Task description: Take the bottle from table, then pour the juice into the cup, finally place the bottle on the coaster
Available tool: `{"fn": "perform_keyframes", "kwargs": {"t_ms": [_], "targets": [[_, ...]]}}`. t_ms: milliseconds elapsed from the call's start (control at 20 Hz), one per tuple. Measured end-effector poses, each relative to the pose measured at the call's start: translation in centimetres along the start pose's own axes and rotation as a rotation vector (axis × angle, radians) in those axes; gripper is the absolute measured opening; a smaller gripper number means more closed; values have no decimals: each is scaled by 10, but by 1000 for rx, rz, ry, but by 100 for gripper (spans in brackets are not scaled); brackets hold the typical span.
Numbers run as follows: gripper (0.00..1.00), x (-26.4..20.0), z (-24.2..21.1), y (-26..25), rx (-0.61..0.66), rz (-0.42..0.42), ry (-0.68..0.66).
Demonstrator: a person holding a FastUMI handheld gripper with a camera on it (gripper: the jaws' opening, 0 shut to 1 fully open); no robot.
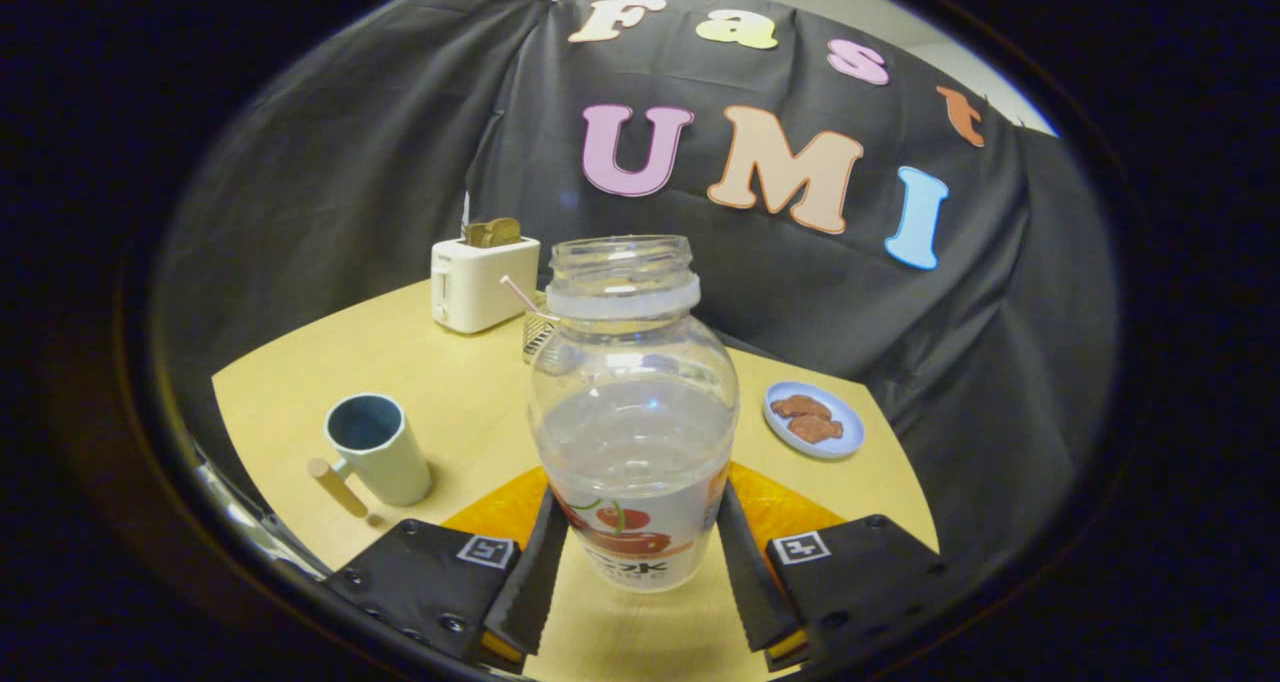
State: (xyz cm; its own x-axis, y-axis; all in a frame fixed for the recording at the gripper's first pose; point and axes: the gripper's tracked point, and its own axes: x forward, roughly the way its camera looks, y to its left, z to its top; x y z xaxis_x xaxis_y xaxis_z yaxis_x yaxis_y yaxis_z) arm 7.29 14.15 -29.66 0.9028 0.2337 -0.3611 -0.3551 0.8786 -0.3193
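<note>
The hand-held gripper (635, 552) is closed around the lower part of a clear bottle (633, 412), one finger pressing on each side of its labelled base. The bottle stands upright between the fingers, its cap off and its wide mouth open, with a white ring around the neck. Clear liquid fills it to about the middle. Whether its base rests on the counter (440, 362) or is lifted just above it cannot be told.

Behind the bottle, showing on both sides of it, lies an orange coaster (780, 507) flat on the wooden counter. To the left of the fingers stands a pale cup (378, 449) with a blue inside and a wooden handle pointing toward the camera; it is upright and well apart from the bottle. Beyond the bottle to the right sits a small blue plate (845, 432) with brown pieces of food on it. Farther back on the left is a white toaster (483, 282) with toast in its slot, and beside it a wire basket (538, 337) with a pink straw sticking out.
</note>
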Motion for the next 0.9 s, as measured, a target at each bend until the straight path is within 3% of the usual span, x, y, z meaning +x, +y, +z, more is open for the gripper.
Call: {"fn": "perform_keyframes", "kwargs": {"t_ms": [500,900], "targets": [[78,18,36,27,-321,-115,-67],[78,29,26,59,-617,-178,-64]]}}
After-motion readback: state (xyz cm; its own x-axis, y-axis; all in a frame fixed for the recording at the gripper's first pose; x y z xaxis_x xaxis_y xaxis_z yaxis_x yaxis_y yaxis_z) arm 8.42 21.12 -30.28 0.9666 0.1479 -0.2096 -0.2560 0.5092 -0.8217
